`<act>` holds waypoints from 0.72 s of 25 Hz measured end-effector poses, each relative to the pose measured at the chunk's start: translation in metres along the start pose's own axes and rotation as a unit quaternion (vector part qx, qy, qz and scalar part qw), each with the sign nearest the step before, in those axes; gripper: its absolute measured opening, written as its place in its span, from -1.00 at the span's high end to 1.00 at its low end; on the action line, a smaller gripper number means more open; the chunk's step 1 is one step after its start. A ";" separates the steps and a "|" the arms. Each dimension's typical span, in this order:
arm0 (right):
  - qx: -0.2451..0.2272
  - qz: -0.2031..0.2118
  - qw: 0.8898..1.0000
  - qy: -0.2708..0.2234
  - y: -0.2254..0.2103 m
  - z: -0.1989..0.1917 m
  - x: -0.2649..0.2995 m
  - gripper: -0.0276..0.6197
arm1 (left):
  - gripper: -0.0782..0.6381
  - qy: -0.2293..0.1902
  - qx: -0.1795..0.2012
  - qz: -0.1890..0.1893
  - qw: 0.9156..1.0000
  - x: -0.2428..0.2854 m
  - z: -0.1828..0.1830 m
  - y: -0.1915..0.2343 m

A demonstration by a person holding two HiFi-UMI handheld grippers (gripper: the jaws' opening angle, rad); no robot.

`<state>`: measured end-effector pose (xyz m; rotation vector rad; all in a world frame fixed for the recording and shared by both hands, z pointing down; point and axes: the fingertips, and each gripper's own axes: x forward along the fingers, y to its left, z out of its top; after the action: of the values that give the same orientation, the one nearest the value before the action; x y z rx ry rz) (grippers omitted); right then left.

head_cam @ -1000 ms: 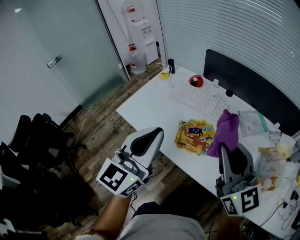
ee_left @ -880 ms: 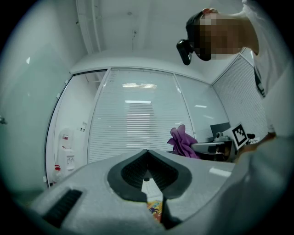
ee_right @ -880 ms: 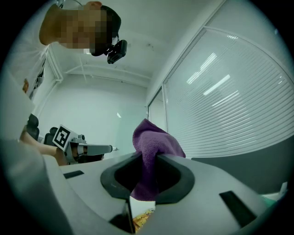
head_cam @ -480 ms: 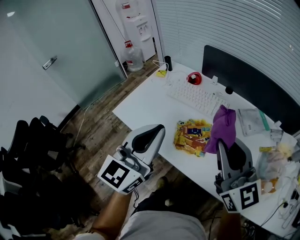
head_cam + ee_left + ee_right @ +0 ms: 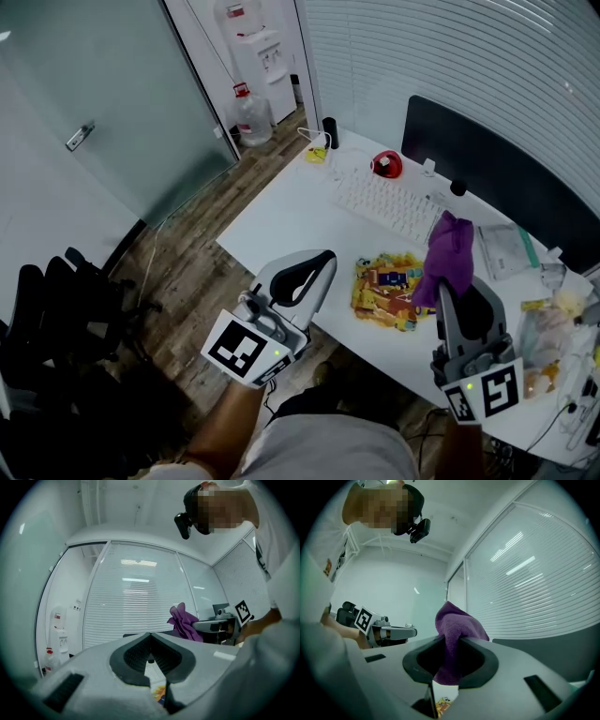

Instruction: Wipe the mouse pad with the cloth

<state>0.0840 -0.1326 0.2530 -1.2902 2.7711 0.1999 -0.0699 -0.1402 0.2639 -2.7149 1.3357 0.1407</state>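
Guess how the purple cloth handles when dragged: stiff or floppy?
Probably floppy: the purple cloth bunches and folds over above the right tool. Likely light, since that pinch alone carries it. Its fuzzy pile may drag rather than slip.

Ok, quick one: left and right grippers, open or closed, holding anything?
Left gripper: closed, empty.
Right gripper: closed on the purple cloth.

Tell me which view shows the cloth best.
The right gripper view: the cloth is close and central, pinched between the jaws. The head view shows it small from above; the left gripper view, far off.
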 end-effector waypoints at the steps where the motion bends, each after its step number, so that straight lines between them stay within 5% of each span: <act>1: 0.000 -0.004 1.000 0.003 0.000 -0.002 0.004 0.70 | 0.74 0.001 -0.002 -0.006 1.000 0.002 -0.003 0.003; 9: -0.009 -0.029 0.999 0.029 0.005 -0.020 0.034 0.70 | 0.74 0.012 -0.016 -0.045 0.999 0.016 -0.025 0.030; 18: -0.008 -0.048 0.996 0.072 0.011 -0.050 0.055 0.70 | 0.74 0.079 -0.034 -0.089 0.992 0.026 -0.076 0.032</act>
<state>0.0398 -0.1748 0.2960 -1.4929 2.8199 0.1272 -0.0770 -0.1913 0.3337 -2.9397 1.1350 -0.0484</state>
